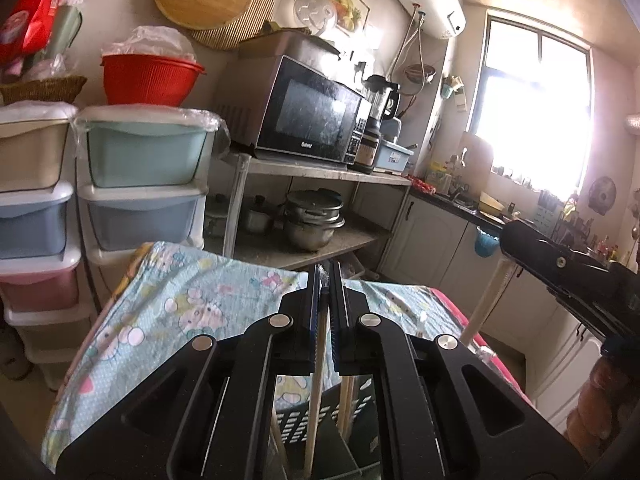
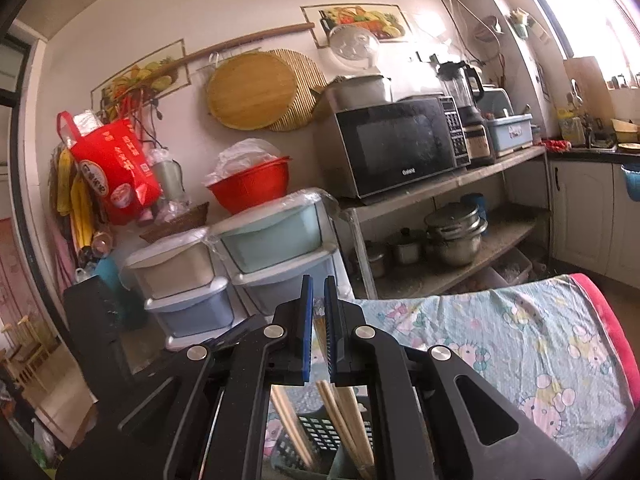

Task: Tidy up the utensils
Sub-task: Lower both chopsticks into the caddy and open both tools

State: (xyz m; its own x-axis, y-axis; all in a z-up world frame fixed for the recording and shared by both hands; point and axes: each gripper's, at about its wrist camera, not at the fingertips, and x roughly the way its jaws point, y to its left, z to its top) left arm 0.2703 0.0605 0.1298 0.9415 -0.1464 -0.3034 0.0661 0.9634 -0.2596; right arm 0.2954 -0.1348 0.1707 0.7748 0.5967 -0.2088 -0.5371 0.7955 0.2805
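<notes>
Both black two-finger grippers, left [image 1: 325, 280] and right [image 2: 318, 292], pinch pale wooden chopsticks [image 2: 344, 424] above a dark slotted plastic basket [image 2: 320, 436]. Tilted sticks could slip, missing it.

A small kitchen with pale walls. A metal shelf rack [image 2: 448, 196] carries a black microwave [image 2: 400, 148] on top and steel pots [image 2: 454, 234] below. Left of it stand stacked plastic drawers [image 2: 276, 236] with a red colander [image 2: 250, 190] above. A round wooden board [image 2: 250, 90] hangs on the wall. Far right, a bright window [image 1: 532, 108] floods white cabinets [image 1: 436, 240] with daylight.
</notes>
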